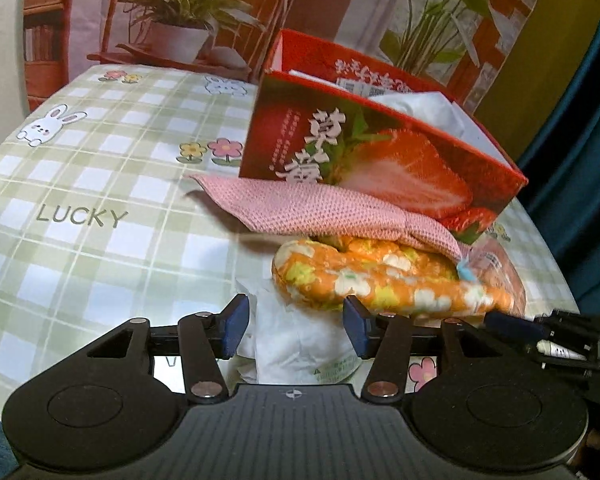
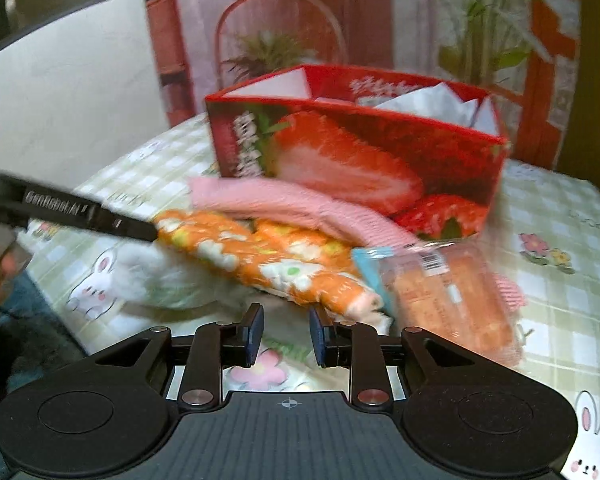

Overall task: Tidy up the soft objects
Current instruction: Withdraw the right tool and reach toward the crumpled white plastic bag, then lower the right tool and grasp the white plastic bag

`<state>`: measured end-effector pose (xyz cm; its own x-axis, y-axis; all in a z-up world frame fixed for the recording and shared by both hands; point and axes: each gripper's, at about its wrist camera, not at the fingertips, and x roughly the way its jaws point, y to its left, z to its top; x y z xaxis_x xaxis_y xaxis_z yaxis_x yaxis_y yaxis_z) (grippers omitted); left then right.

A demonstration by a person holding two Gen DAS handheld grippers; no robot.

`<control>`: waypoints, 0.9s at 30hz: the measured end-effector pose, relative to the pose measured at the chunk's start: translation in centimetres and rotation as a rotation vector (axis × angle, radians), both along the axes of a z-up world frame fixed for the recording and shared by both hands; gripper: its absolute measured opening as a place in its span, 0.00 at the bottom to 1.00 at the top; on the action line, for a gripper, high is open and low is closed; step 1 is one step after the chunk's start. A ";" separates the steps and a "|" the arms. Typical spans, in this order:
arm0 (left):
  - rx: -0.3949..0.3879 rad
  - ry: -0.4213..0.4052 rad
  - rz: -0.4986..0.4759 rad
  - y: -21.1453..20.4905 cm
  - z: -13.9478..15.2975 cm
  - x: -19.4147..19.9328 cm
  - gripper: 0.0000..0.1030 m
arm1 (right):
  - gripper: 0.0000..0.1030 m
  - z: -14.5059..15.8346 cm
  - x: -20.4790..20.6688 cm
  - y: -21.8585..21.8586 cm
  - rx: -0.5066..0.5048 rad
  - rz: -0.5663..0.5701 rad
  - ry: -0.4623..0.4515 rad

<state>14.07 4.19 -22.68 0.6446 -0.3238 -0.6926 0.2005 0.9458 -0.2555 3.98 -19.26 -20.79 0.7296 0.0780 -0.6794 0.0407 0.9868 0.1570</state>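
Left gripper (image 1: 296, 326): jaws spread about halfway, nothing pinched. A white crinkly packet (image 1: 300, 344) lies between and just past the pads; they are not pressing it as far as I can see.

Pile sits near my edge of the tabletop, against the front of the red strawberry box (image 1: 380, 148). Left to right: white packet lowest, orange floral cloth roll (image 1: 372, 280) over it, pink knit cloth (image 1: 320, 208) draped on top and leaning on the box wall, then a clear-wrapped bread pack (image 2: 448, 300) at the right end.

Right gripper (image 2: 286, 334): jaws narrow but apart, empty, hovering just short of the floral roll's end.

Handling, my judgement: all light and limp. The floral roll looks padded and should compress, so I'd take it mid-body or by the near end. The knit will sag and drag; pinch a fold, not an edge. The bread wrapper is likely slippery and crushable, so grip its sealed end.

Surface: green-checked tablecloth (image 1: 100, 184) with rabbits and flowers, slightly rumpled. The box already holds something white. Behind it a printed backdrop of plants and shelves; dark teal curtain at right.
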 end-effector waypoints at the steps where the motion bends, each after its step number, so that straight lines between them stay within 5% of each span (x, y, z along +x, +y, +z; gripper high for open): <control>1: -0.001 0.005 -0.003 -0.1 -0.2 0.1 0.55 | 0.23 0.0 0.0 -0.2 -0.001 -0.014 -0.007; 18: 0.080 0.043 -0.036 -1.5 -2.8 1.2 0.67 | 0.41 -2.2 0.3 -1.8 0.014 -0.130 0.006; 22: 0.088 0.062 -0.014 -1.1 -3.3 1.6 0.80 | 0.44 -2.6 0.4 -2.0 0.026 -0.141 0.022; 27: 0.079 0.054 -0.016 -0.9 -3.4 1.6 0.84 | 0.46 -2.8 0.5 -2.0 0.035 -0.147 0.035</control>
